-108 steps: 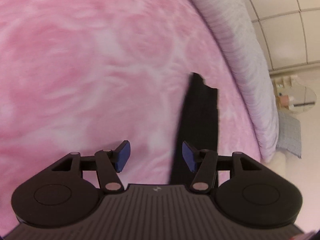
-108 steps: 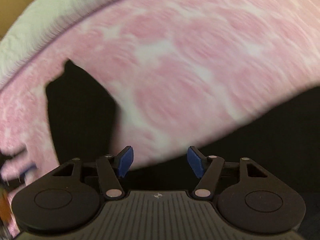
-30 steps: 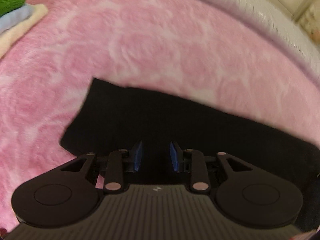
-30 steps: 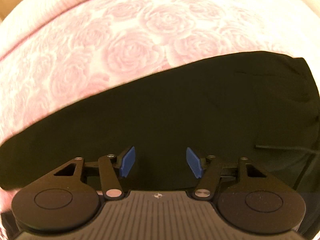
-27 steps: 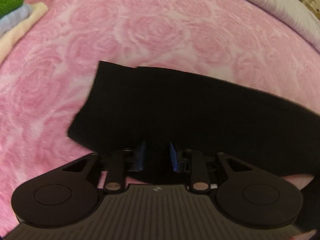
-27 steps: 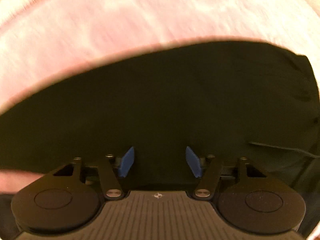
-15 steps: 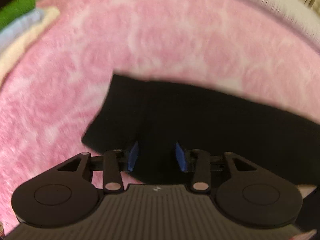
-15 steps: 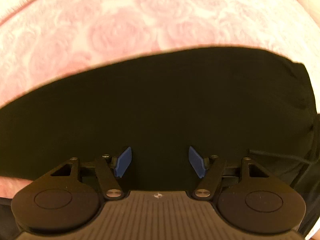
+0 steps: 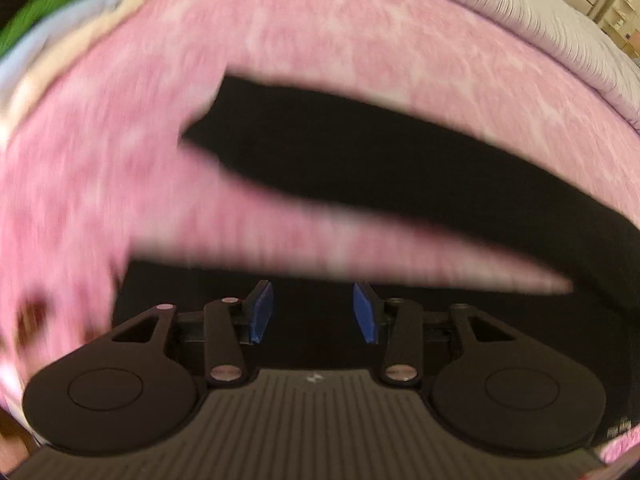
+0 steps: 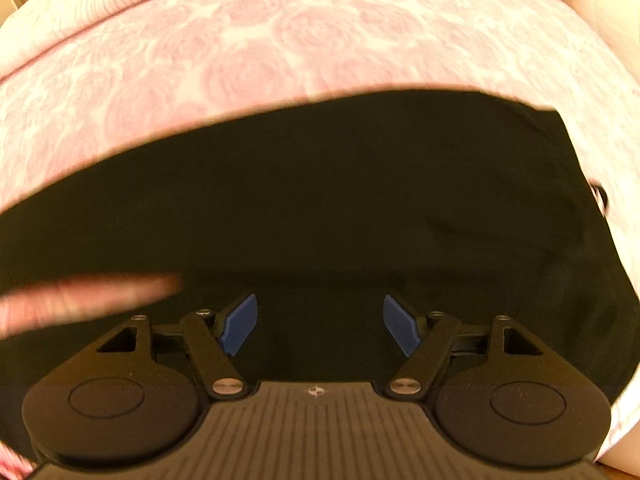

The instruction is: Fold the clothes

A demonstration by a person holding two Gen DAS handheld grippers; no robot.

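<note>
A black garment (image 9: 380, 168) lies spread on a pink rose-patterned blanket (image 9: 280, 32). In the left wrist view, which is motion-blurred, one long part stretches across the middle and another part (image 9: 320, 304) lies right under my left gripper (image 9: 314, 312), with a wedge of pink blanket between them. The left gripper is open and holds nothing. In the right wrist view the garment (image 10: 320, 208) fills the middle, with its end at the right. My right gripper (image 10: 320, 326) is open wide and empty just above the cloth.
A stack of folded clothes, green, light blue and cream (image 9: 52, 40), sits at the far left of the bed. A white ribbed bedspread (image 9: 560, 40) edges the blanket at the far right. The pink blanket (image 10: 240, 48) extends beyond the garment.
The left gripper has opened wider and pulled back, so a second part of the black garment now lies beneath it. The right gripper has opened a little wider and stays over the garment.
</note>
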